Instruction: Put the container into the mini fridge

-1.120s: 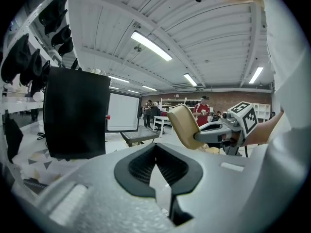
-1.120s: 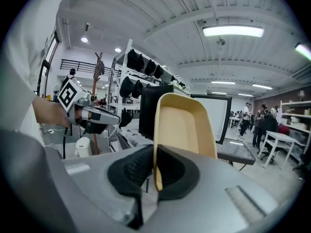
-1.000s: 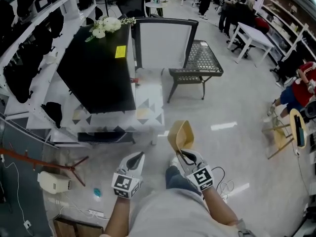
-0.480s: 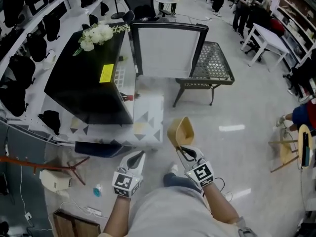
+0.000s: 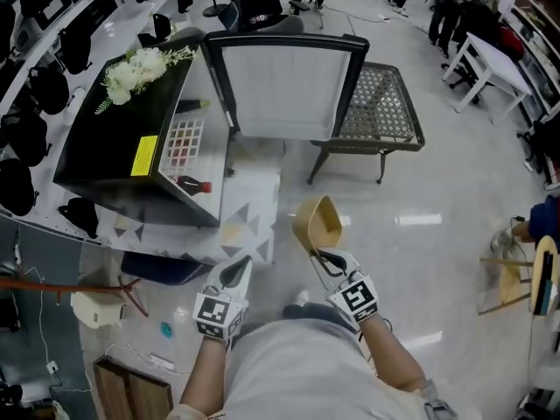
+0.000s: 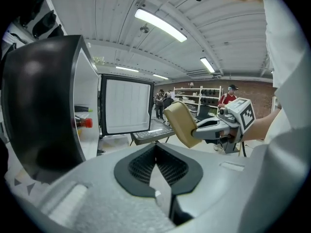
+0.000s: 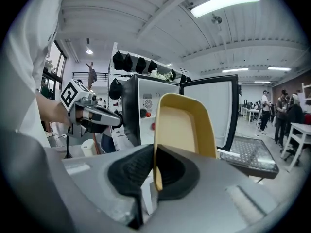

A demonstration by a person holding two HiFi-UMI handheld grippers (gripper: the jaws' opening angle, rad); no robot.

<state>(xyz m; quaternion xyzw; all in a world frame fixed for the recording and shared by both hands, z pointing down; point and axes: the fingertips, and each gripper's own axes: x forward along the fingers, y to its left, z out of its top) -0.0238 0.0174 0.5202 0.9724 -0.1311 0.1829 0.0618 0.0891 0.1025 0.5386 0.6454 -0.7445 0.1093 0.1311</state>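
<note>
My right gripper [image 5: 325, 257] [image 7: 151, 171] is shut on the rim of a tan plastic container [image 5: 317, 225] [image 7: 183, 125] [image 6: 181, 123], held up on edge in front of me. The black mini fridge [image 5: 122, 151] [image 7: 132, 108] [image 6: 41, 101] stands ahead to the left, its door [image 5: 282, 81] [image 7: 211, 113] [image 6: 127, 105] swung wide open. A red-capped bottle [image 5: 192, 185] [image 6: 83, 123] lies on a shelf inside. My left gripper [image 5: 234, 274] [image 6: 156, 165] is shut and empty, lower left, short of the fridge.
The fridge sits on a low white table [image 5: 249, 213] with triangle patterns. White flowers [image 5: 131, 66] lie on top of the fridge. A mesh metal table [image 5: 376, 108] stands right of the door. Shelves of black caps [image 5: 26, 103] line the left wall.
The view has closed in on the fridge, whose open interior with the bottle and shelves now shows. Both grippers keep their poses, the container still held.
</note>
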